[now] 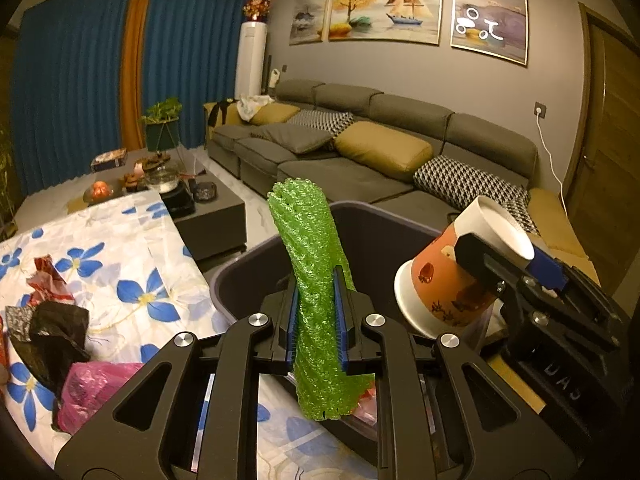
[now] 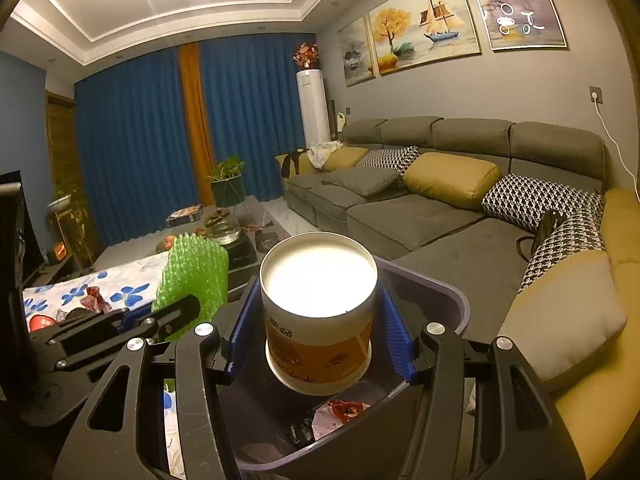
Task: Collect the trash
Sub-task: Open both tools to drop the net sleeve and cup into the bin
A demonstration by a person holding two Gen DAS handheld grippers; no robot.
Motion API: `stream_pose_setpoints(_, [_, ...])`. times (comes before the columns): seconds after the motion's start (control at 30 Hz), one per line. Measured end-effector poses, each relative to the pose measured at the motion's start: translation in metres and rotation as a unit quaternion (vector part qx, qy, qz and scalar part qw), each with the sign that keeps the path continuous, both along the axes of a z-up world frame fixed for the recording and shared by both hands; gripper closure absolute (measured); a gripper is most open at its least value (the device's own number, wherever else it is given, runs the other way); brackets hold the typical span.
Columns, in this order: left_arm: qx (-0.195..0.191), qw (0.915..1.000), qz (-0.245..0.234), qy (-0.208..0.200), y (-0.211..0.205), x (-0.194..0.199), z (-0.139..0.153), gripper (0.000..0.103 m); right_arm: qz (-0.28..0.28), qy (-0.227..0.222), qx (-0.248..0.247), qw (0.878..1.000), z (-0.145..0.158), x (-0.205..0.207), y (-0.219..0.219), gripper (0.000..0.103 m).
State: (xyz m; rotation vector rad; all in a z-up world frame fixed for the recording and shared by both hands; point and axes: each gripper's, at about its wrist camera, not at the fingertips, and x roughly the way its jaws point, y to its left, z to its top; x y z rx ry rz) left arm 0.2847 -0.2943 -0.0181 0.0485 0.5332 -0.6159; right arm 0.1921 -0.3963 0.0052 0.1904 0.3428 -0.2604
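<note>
Drop-off step, both hands loaded. Left gripper [image 1: 316, 312] jaws clenched on a green foam net [image 1: 316, 280], which sticks up past the jaws w/ the bin [image 1: 232, 280] just beyond & below. Right gripper [image 2: 318, 320] jaws grasp a paper cup [image 2: 318, 312] by its sides, right over the bin opening; wrappers already inside. Next, probably: let go of both over the opening, then back to the surface [image 1: 120, 240] for the bags left of the jaws.

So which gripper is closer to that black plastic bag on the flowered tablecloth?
Left. The left gripper, shut on the green foam net, is next to the black bag; the right gripper, holding the paper cup, is farther off, across the bin.
</note>
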Motion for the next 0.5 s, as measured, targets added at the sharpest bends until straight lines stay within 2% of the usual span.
stream_pose_setpoints(0.07, [0.004,1.0,-0.002,0.007,0.0,0.003,-0.004,0.081,-0.002,0.002,0.002,1.0,-0.001,0.002,-0.001,0.047])
stream_pose_setpoints(0.13, [-0.005,0.9998,-0.008,0.017,0.002,0.006,-0.007,0.063,-0.003,0.003,0.004,1.0,-0.002,0.002,-0.003,0.047])
stream_pose_setpoints(0.2, [-0.009,0.9997,-0.007,0.02,0.005,0.007,-0.009,0.054,-0.004,0.005,0.006,1.0,-0.003,0.004,-0.004,0.047])
stream_pose_setpoints(0.37, [-0.011,0.9996,0.006,0.024,0.012,0.008,-0.01,0.037,-0.005,0.009,0.011,1.0,-0.006,0.005,-0.008,0.044])
stream_pose_setpoints(0.43, [-0.013,0.9995,0.017,0.024,0.016,0.007,-0.009,0.027,-0.004,0.007,0.011,1.0,-0.005,0.005,-0.008,0.042])
stream_pose_setpoints(0.5, [-0.015,0.9993,0.027,0.021,0.022,0.006,-0.007,0.024,-0.005,0.006,0.01,1.0,-0.004,0.005,-0.008,0.04])
